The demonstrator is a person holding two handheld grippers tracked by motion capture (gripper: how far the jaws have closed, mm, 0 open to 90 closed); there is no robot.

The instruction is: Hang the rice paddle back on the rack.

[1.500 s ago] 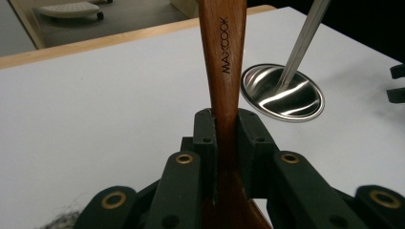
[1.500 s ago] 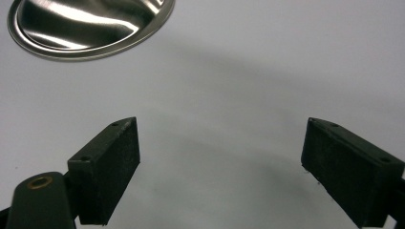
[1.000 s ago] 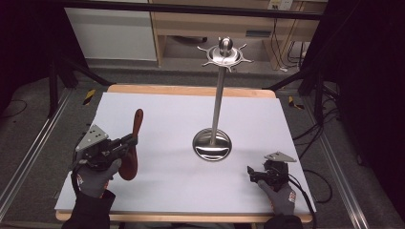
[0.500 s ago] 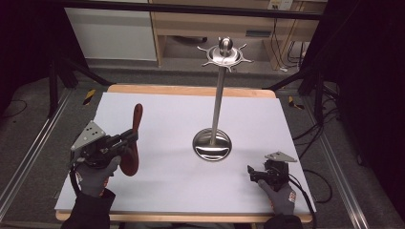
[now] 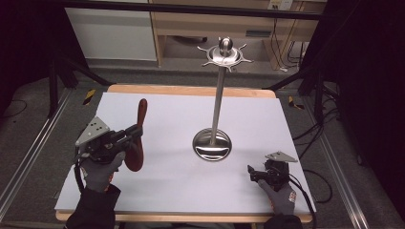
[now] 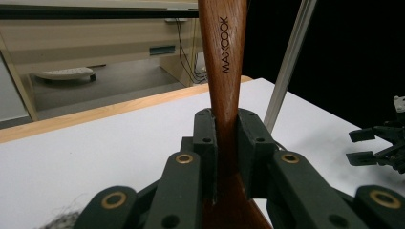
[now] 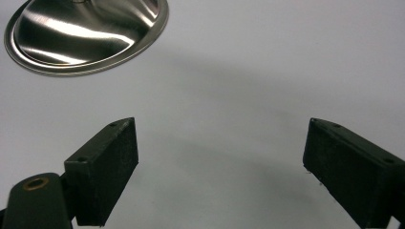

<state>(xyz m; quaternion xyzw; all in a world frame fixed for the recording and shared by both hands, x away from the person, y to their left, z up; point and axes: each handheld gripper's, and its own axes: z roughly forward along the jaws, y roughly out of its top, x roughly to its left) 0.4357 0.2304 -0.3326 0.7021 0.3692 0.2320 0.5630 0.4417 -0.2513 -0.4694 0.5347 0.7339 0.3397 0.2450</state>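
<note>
My left gripper is shut on the neck of a dark wooden spoon at the table's left. It holds the spoon nearly upright, handle up and broad end down near the white tabletop. In the left gripper view both jaws press the spoon, which bears printed lettering. A steel stand with a round base and a hooked crown rises mid-table. My right gripper rests at the front right, open, its jaws wide apart over bare tabletop near the base.
The white table has a wooden rim at the back. Behind it stand a low wooden shelf and a white cabinet. Cables trail on the floor at the right. The stand's pole and my right gripper show in the left gripper view.
My left gripper has lifted the spoon slightly and stood it a little more upright. The right gripper has stayed put.
</note>
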